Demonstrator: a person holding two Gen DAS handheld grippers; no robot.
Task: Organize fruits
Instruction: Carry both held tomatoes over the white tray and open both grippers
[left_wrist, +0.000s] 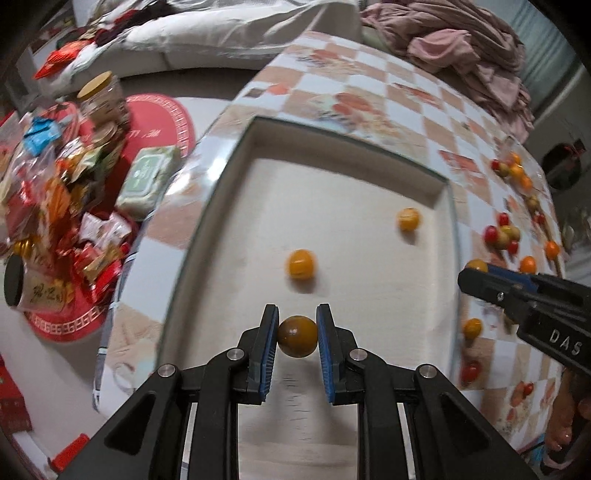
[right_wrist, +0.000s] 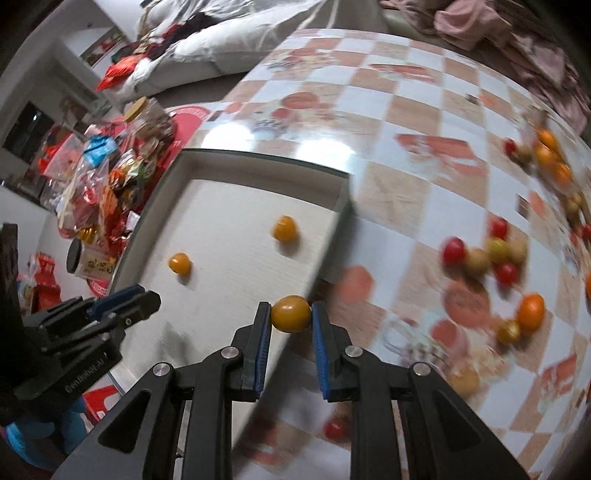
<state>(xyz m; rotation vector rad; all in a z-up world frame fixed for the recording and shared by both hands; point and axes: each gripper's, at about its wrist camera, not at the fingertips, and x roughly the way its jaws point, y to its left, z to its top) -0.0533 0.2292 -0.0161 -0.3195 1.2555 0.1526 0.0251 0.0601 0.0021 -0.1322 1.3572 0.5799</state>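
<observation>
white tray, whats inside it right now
Two loose orange fruits lie on the white tray floor. The left gripper holds a third above it; the floor beneath the gripper is hidden.

The tabletop (left_wrist: 413, 110) wears a glossy check of white and pale terracotta squares, some printed with red-orange fruit motifs. On it sits a tray (left_wrist: 236, 155) with a whitish, faintly wood-grained floor and a dark grey-green rim. Two yellow-orange fruits (left_wrist: 301, 263) lie inside it. The left claw (left_wrist: 297, 332) is black with blue ribbed pads and pinches a darker, brownish-yellow fruit (left_wrist: 297, 335). The right claw (right_wrist: 291, 321) has the same black and blue and grips a golden-yellow fruit (right_wrist: 291, 314). On the right, loose fruits (right_wrist: 480, 254) are red, orange and dull olive-tan. Far back lies dusty-pink cloth (left_wrist: 461, 40); at left, a red round mat (left_wrist: 162, 122) with a white border pattern.
</observation>
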